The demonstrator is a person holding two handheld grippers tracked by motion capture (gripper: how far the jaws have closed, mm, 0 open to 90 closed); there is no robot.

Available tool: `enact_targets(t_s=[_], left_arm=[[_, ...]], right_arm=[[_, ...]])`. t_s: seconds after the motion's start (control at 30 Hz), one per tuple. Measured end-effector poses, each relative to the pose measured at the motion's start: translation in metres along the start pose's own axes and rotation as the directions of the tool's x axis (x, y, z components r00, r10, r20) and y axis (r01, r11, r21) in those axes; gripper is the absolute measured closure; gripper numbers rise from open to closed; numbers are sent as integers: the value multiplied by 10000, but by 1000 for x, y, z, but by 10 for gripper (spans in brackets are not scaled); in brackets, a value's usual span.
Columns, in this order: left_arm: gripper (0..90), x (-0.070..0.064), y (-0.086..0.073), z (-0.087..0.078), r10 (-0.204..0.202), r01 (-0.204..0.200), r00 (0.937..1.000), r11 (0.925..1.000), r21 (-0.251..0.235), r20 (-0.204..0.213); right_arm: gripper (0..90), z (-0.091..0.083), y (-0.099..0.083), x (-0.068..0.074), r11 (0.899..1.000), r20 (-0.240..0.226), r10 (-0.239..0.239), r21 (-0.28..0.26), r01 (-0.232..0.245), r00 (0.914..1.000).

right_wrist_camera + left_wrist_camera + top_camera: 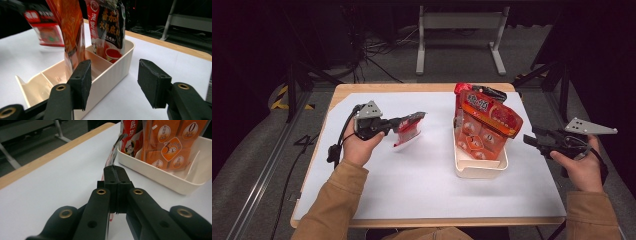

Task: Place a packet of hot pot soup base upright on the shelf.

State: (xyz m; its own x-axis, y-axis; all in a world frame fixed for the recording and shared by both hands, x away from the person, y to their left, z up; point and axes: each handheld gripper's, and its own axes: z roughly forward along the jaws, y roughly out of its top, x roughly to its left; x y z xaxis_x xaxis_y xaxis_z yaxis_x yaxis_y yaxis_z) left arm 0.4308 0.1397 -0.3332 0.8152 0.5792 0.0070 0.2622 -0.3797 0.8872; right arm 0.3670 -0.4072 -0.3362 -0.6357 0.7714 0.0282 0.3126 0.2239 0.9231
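My left gripper (399,125) hangs above the white table cover, left of centre, shut on a small red sachet (410,128). In the left gripper view the jaws (115,171) are pressed together on the sachet's thin edge (112,157). A cream divided bin (479,169) stands right of centre. An orange packet (488,122) stands upright in it, with a red and dark packet (472,91) behind. My right gripper (529,140) is open just right of the bin, holding nothing. In the right gripper view its jaws (113,82) gape in front of the bin's wall (110,72).
The white cover (422,175) lies over a wooden table whose edge (412,87) shows at the back. A grey metal stand (459,35) is on the floor beyond. The bin's near compartment (47,77) holds nothing.
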Motion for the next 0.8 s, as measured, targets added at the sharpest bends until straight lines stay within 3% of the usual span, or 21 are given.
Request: enact_targets(t_s=[0.37, 0.57, 0.8], left_arm=[[900, -18, 21, -29, 491, -461, 9952, 9982, -373, 844], [900, -35, 39, -39, 1087, -1057, 9858, 9939, -299, 1277], [900, -46, 49, -41, 1364, -1312, 9763, 9905, -415, 1678]], right_arm=[[436, 4, -4, -3, 9987, 249, -58, 515, 46, 9997], [419, 7, -6, -4, 9966, 214, -113, 813, 95, 9997], [420, 9, -6, -2, 9960, 146, -117, 884, 103, 9998]])
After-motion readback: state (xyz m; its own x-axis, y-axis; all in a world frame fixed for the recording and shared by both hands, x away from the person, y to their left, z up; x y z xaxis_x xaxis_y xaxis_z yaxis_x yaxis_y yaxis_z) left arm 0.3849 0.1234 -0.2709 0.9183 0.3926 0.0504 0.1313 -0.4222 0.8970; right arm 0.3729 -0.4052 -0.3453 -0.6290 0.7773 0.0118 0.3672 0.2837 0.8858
